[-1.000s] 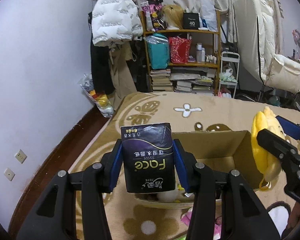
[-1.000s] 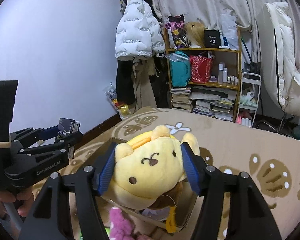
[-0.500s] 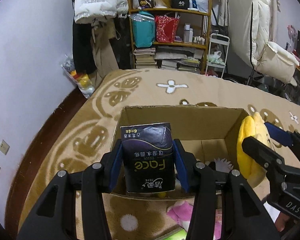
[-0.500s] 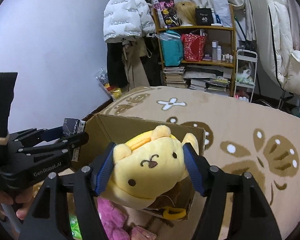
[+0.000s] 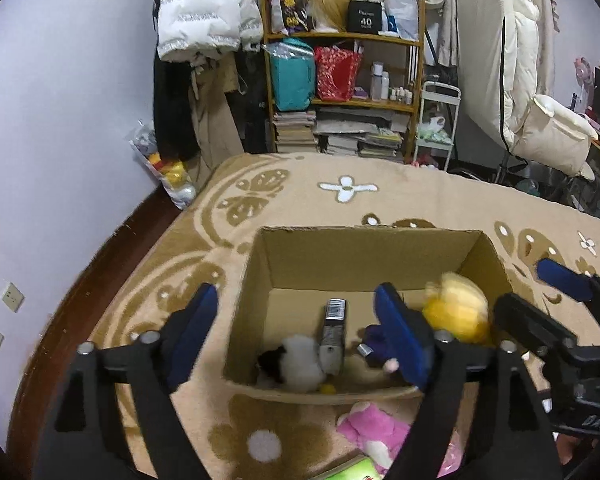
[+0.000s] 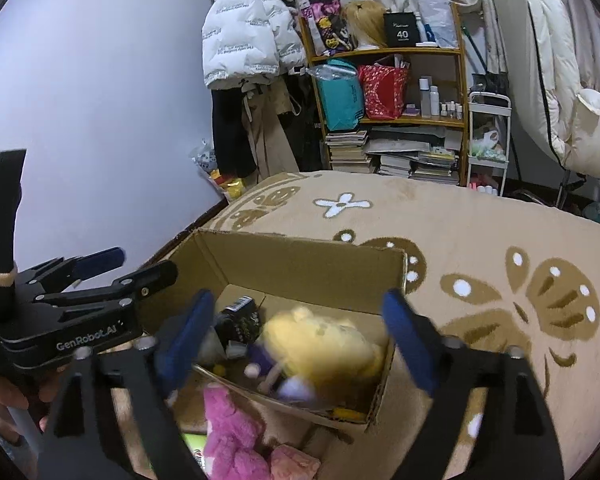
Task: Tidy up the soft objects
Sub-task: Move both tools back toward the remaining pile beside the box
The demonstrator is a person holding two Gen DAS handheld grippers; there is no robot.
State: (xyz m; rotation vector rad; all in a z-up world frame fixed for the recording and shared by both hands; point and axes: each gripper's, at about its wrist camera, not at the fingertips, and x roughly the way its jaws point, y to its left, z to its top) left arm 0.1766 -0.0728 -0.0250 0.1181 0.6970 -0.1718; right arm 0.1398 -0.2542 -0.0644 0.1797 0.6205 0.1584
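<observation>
Both grippers, left (image 5: pixel 300 320) and right (image 6: pixel 300 320), jaws just sprung wide, grip nothing; tissue pack (image 5: pixel 334 322) and yellow plush (image 6: pixel 324 344) lie in the cardboard box (image 5: pixel 364 256) at 12 o'clock.

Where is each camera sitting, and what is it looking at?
Left wrist view: sits on the left gripper, looking down into the cardboard box on the carpet; its open fingers show, with the right gripper at the right edge.
Right wrist view: sits on the right gripper, looking down into the box from the other side; its open fingers show, plus the left gripper and a hand at the left.
Both share: the box, the yellow plush inside it, and the pink plush in front of it.
</observation>
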